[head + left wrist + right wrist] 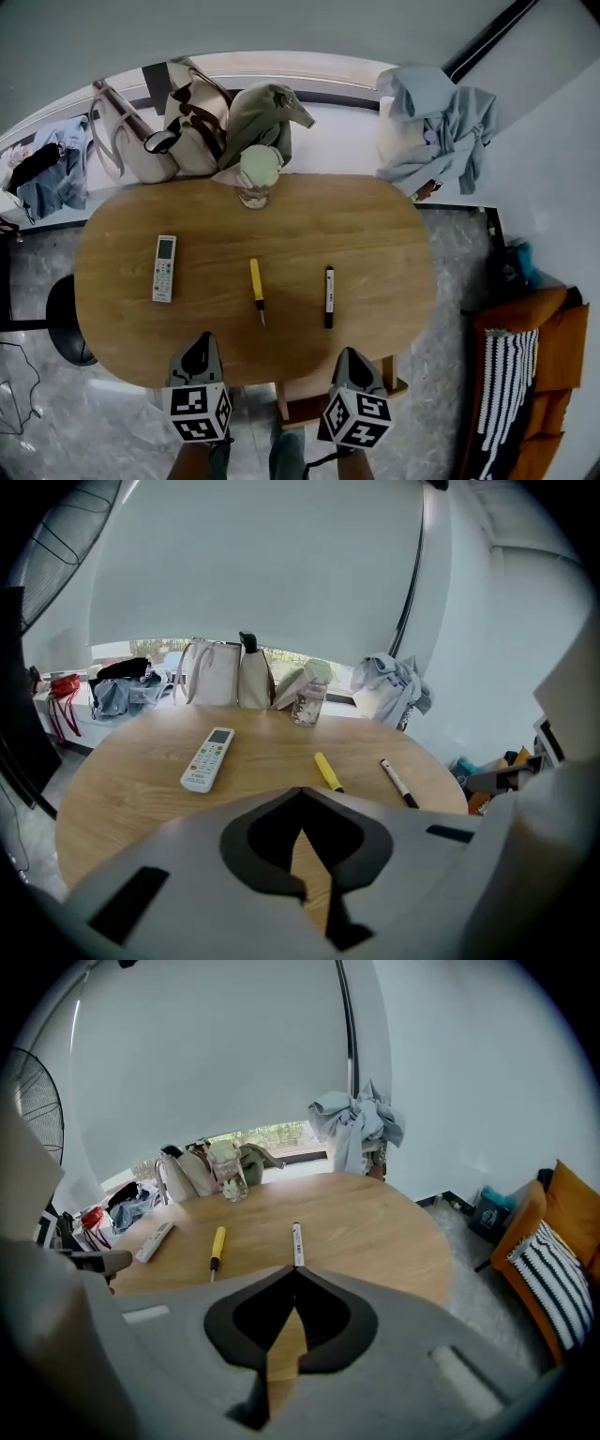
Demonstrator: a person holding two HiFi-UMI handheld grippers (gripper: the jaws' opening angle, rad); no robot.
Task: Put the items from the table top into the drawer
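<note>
items: remote [164, 268] toward tabletop [375, 234] left end, screwdriver [257, 289] and pen [329, 295] mid, near front edge | handling: probably light, stiff, slim; pinch across middle | left gripper [298, 791], right gripper [293, 1269]: fingers together, empty

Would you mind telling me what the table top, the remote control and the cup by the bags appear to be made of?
The table top looks like wood or wood-look laminate, matte: fine grain lines run along it. The remote control seems white moulded plastic, smooth, with a small screen and buttons. The cup appears to be clear glass or plastic: it is see-through.
</note>
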